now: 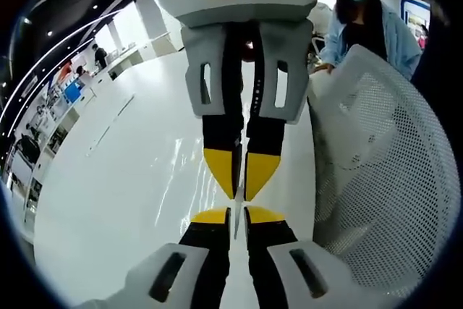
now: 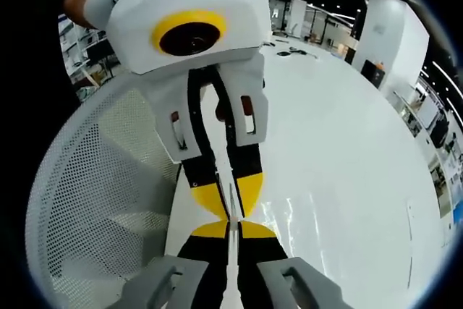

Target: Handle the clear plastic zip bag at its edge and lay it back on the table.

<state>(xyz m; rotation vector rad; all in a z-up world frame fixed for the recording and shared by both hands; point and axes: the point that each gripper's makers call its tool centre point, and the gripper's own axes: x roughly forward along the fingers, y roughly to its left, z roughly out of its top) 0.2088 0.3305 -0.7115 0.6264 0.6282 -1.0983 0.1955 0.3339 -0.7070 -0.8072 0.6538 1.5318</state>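
The edge-handling step is judged to be in hand: the clear bag (image 1: 189,168) is held above the white table (image 1: 108,200) and has not yet been laid down. In the left gripper view, the left gripper (image 1: 237,215) rises from 6 o'clock with its yellow-tipped jaws drawn almost together, and a thin pale strip, taken to be the bag's edge, is seen pinched between them. Facing it from 12 o'clock, tip to tip, the right gripper (image 1: 240,170) is seen with its jaws likewise closed on the same edge. The bag's film is made out only as faint glossy streaks toward 9 o'clock of the meeting tips.

In the right gripper view the arrangement is mirrored: the right gripper (image 2: 233,231) rises from 6 o'clock, clenched on a thin vertical edge, and the left gripper (image 2: 228,200) is met from 12 o'clock, also clamped. A faint sheen of the bag (image 2: 289,211) is seen toward 3 o'clock. A white mesh chair back (image 2: 101,200) is seen at 9 o'clock.

For the next move, a level lowering of both grippers is called for until the film rests on the table, with the jaws released only then, so that the limp bag is not dropped or folded.
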